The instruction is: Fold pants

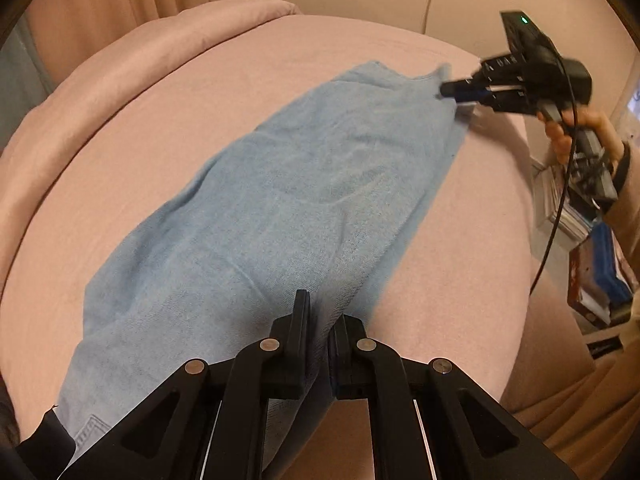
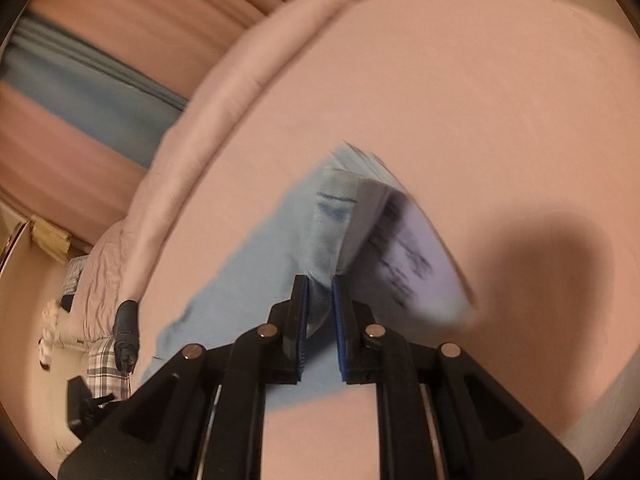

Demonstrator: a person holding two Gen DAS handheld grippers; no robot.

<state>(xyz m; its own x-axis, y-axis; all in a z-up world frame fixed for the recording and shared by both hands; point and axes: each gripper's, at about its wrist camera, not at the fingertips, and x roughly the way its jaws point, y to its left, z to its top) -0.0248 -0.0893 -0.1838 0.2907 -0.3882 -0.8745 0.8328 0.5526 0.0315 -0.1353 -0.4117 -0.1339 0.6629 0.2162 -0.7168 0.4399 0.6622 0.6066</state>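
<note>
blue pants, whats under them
The blue pants lie on a pink bed sheet; anything beneath the fabric is hidden. Left gripper and right gripper each pinch an end.

Pink-sheeted bed [image 1: 460, 220], light blue pants [image 1: 280, 208] spread lengthwise across its middle, rumpled pink duvet [image 1: 132, 64] bunched along the far left edge, sheet otherwise smooth around the pants

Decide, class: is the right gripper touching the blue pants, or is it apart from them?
Touching. In the right wrist view the right gripper has a fold of the blue pants pinched between its fingers; the left wrist view shows it at the pants' far corner.
</note>
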